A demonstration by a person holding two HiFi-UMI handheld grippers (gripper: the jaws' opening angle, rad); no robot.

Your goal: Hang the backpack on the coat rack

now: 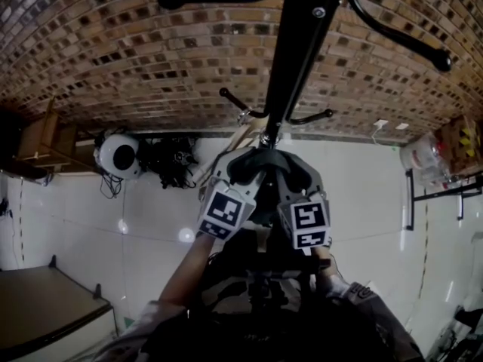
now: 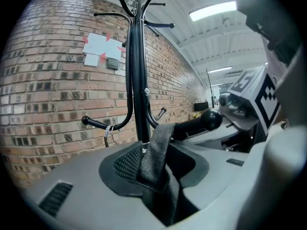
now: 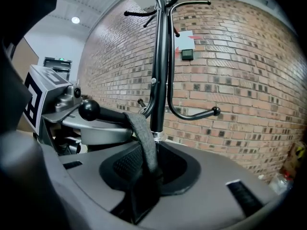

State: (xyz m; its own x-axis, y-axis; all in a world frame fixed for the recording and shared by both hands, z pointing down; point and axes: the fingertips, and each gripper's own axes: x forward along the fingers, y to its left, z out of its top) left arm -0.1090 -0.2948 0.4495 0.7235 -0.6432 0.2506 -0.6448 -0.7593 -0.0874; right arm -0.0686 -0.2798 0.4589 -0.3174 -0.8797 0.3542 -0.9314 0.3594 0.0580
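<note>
The left claw (image 2: 162, 186) and right claw (image 3: 143, 188) are each clamped on the strap (image 2: 157, 150) of the backpack (image 1: 260, 274), which hangs beneath them by the coat rack (image 2: 136, 80). The strap is draped over a low hook (image 2: 199, 122). If released too near the ball tip, it could slide off.

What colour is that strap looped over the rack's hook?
Dark grey, with a woven look. The strap shows best in the right gripper view.
</note>
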